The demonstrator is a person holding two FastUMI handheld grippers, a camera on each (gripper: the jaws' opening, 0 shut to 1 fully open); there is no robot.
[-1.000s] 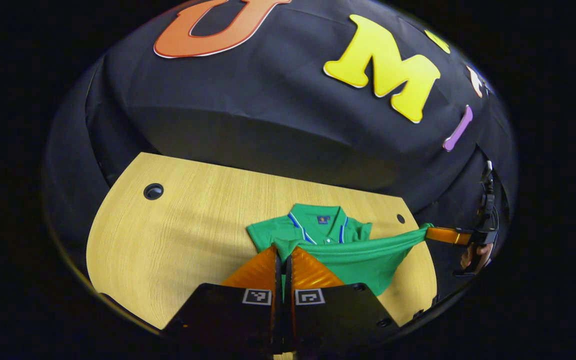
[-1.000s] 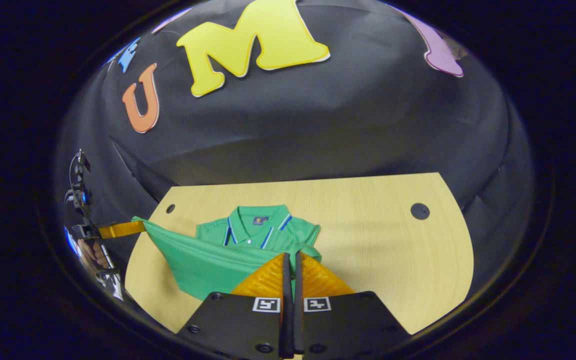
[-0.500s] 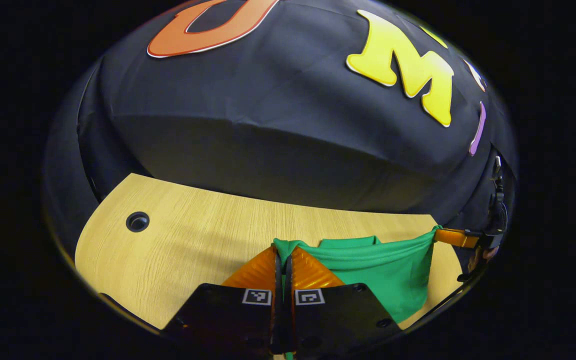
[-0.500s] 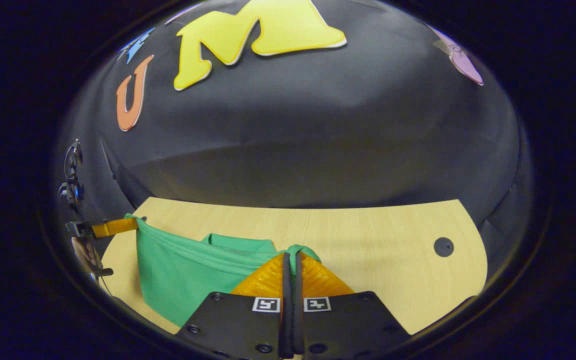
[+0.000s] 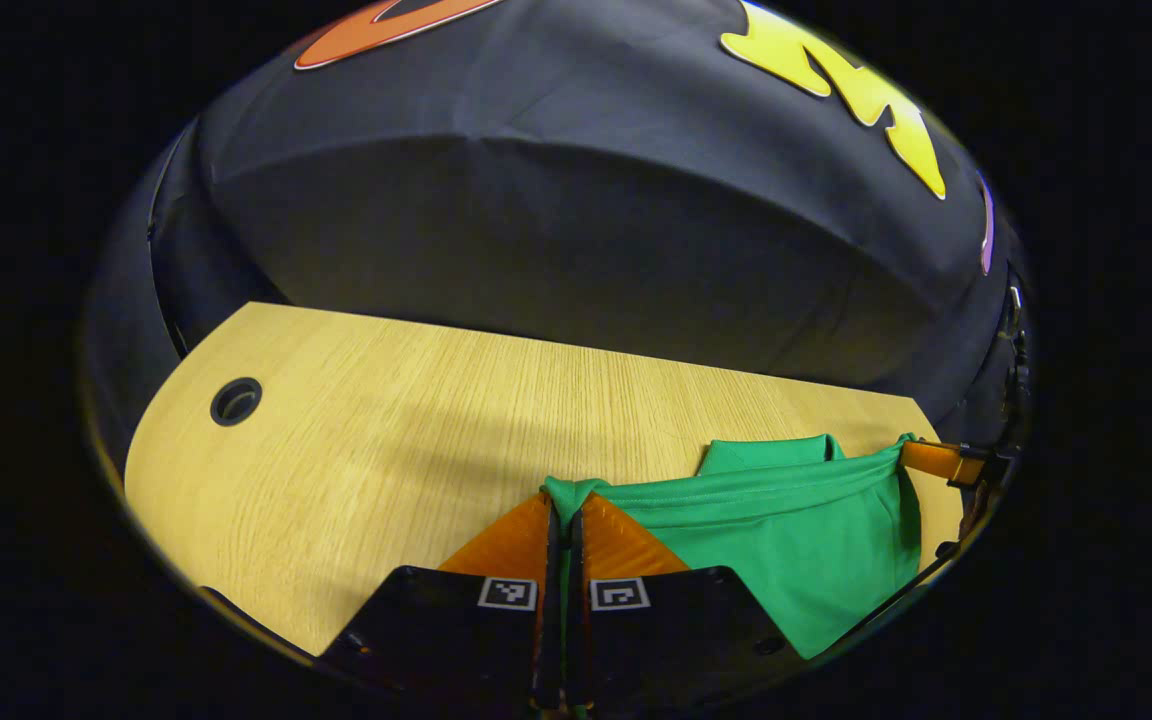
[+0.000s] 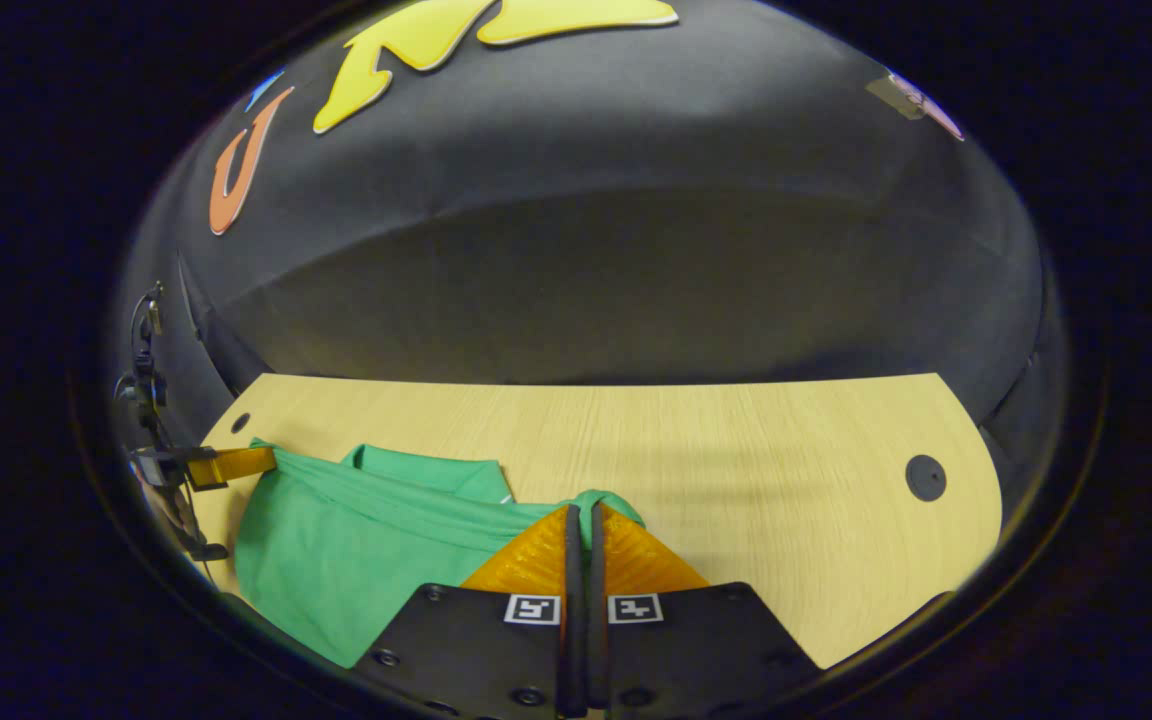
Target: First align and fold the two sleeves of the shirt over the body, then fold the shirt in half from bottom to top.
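I can read no words, brand or number here. The only signs I can make out are the small square black-and-white coded markers, a pair on the black body of my left gripper point(image 5: 565, 512) and a pair on the right gripper point(image 6: 584, 515); they are patterns, not text. The green fabric shirt point(image 5: 786, 545) shows me no label.

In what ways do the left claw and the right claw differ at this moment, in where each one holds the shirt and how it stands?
The left claw pinches the left end of the green shirt's lifted hem, the right claw the right end. Beyond the left claw the table shows a grommet hole on its left; beyond the right claw the hole lies on its right. Both are shut on bunched fabric, with the hem stretched between them over the folded body.
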